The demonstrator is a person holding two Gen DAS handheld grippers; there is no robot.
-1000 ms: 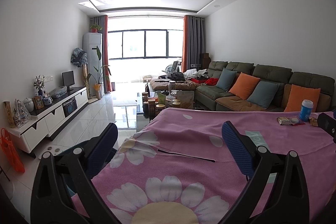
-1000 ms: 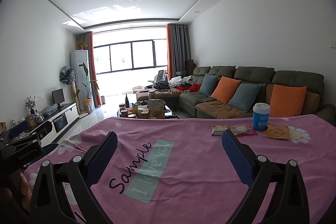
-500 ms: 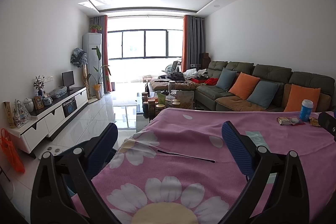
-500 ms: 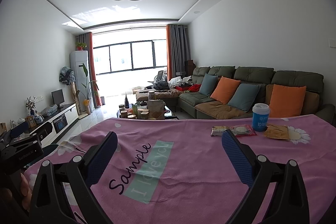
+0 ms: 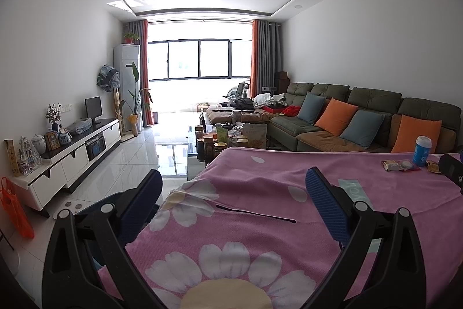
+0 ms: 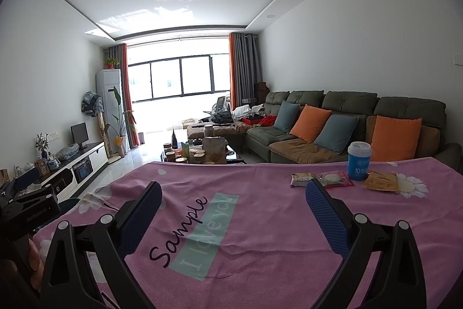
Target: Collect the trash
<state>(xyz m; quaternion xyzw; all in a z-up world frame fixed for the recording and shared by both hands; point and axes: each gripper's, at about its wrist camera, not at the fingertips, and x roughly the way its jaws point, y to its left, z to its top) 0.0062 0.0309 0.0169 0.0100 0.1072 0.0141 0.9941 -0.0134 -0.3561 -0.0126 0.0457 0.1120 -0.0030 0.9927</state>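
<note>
Right wrist | snack wrappers [image 6: 321,179] flat, crinkly | both tongs [image 6: 233,203] wide, empty

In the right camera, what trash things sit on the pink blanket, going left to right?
White snack packet → red-edged clear packet → blue cup → brown wrapper.

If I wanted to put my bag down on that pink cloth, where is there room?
Most of the pink cloth is bare: the wide stretch around the "Sample" lettering, between the two open grippers and the far edge. The daisy corner near the left gripper is free too. It is crowded only at the far right, where wrappers and a blue cup sit together.
</note>
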